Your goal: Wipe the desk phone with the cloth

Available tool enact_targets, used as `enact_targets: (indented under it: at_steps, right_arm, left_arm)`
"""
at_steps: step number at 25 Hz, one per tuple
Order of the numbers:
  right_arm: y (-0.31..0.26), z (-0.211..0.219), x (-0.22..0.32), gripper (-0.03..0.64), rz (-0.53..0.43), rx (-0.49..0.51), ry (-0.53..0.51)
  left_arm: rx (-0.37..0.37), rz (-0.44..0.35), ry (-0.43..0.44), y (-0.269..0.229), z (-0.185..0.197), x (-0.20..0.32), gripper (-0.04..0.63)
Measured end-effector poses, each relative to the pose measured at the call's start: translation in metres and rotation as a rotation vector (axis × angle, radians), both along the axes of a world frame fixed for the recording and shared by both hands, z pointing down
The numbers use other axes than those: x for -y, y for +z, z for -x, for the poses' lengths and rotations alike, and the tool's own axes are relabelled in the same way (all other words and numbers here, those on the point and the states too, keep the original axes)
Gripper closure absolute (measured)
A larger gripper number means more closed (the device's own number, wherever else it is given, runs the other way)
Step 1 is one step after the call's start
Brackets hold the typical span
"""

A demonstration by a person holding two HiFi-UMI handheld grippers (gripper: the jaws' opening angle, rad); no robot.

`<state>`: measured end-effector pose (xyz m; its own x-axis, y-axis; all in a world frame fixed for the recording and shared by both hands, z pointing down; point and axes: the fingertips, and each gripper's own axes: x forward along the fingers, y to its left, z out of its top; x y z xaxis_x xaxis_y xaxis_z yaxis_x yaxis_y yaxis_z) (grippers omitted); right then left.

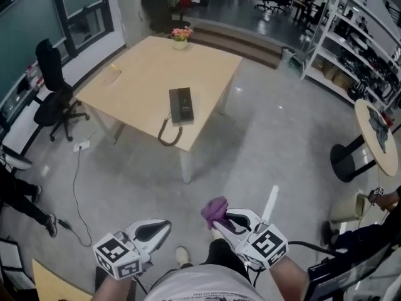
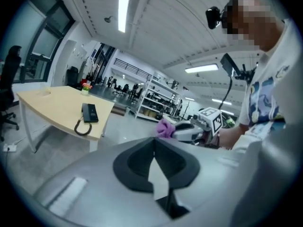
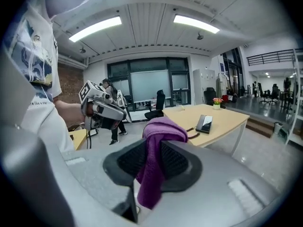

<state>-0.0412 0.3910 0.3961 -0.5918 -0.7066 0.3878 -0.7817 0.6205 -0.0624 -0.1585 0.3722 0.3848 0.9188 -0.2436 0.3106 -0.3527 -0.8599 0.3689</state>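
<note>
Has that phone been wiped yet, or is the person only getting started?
Only started. Done: the purple cloth is clamped in the right gripper. In hand: both grippers hang over the floor, away from the table; the left gripper is shut and empty. Left: reach the desk phone and wipe it.

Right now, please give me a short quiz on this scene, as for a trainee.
1. True or false: the left gripper is shut and empty.
2. What holds the purple cloth? A. the left gripper B. the right gripper C. nothing
3. Fill in: the phone lies on the ___, its cord hanging over the edge.
Key: 1 true; 2 B; 3 table.
</note>
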Motion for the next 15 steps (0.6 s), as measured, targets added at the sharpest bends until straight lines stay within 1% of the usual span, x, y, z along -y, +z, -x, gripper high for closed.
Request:
enact_targets:
  at_steps: [3,6,10,15]
  right_arm:
    - [-0.002,0.028,-0.012,0.526,0.0,-0.006,0.007]
    - [0.001,0.045,-0.022,0.528,0.008,0.007,0.013]
    - [0.0,0.057,-0.031,0.526,0.0,-0.018,-0.006]
    - [-0.001,0.045,-0.041,0.526,-0.018,-0.016,-0.009]
  left_arm:
    - [0.013,0.037,0.0,0.015,0.025,-0.013,0.589]
    - [0.017,0.049,0.013,0.024,0.034,-0.025,0.589]
    - [0.02,0.035,0.045,0.026,0.033,-0.03,0.589]
    - [0.027,0.027,0.043,0.024,0.019,-0.04,0.589]
